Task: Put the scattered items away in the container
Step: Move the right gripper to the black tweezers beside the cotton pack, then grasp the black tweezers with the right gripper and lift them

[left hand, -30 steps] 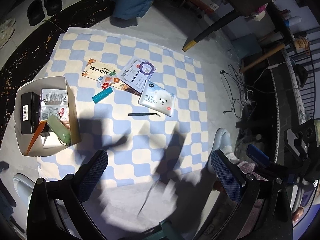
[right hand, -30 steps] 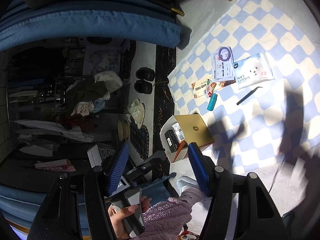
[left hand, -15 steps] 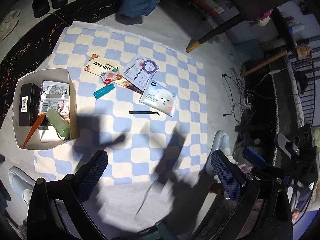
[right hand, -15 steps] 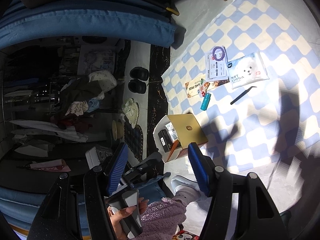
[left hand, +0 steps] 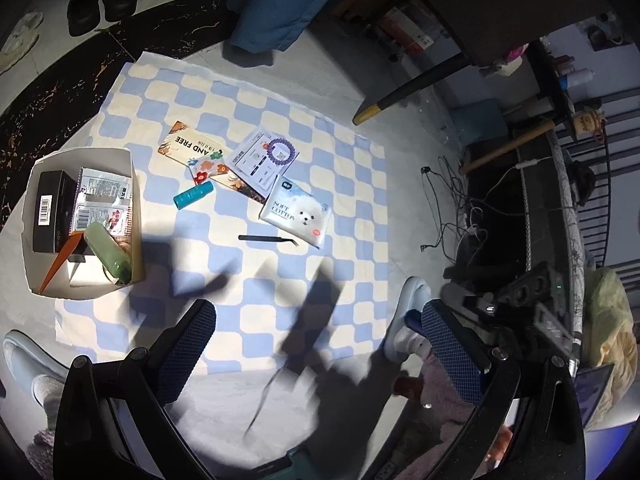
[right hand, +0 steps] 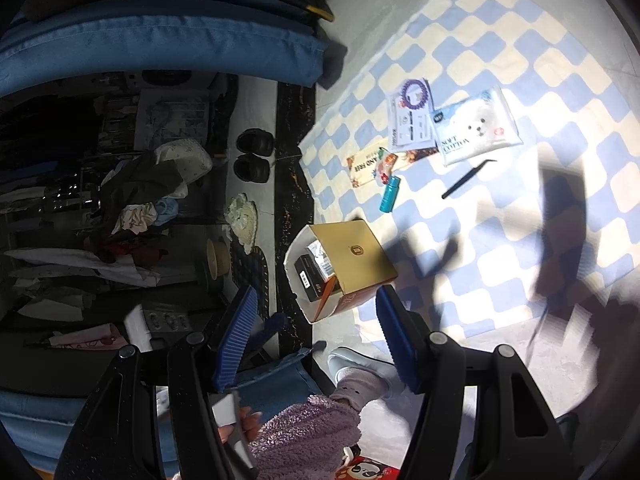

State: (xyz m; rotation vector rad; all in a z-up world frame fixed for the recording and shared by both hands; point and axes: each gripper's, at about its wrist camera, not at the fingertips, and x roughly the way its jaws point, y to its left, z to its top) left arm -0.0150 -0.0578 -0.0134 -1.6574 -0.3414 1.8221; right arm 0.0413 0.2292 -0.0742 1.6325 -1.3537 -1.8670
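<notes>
An open cardboard box at the left edge of a blue-and-cream checkered cloth holds a black box, foil sachets, a green bottle and an orange piece. On the cloth lie a flowered card, a hair-tie card, a soft-cotton tissue pack, a teal tube and black tweezers. My left gripper is open and empty, high above the cloth's near edge. My right gripper is open and empty, high beside the box.
Black shoes and a blue cushion lie beyond the cloth. A chair leg, cables and clutter stand at the right. The person's slippered feet are at the cloth's near edge.
Both grippers have drifted slightly, so the cloth and box shift a little in view. Nothing was picked up; both stay open.
</notes>
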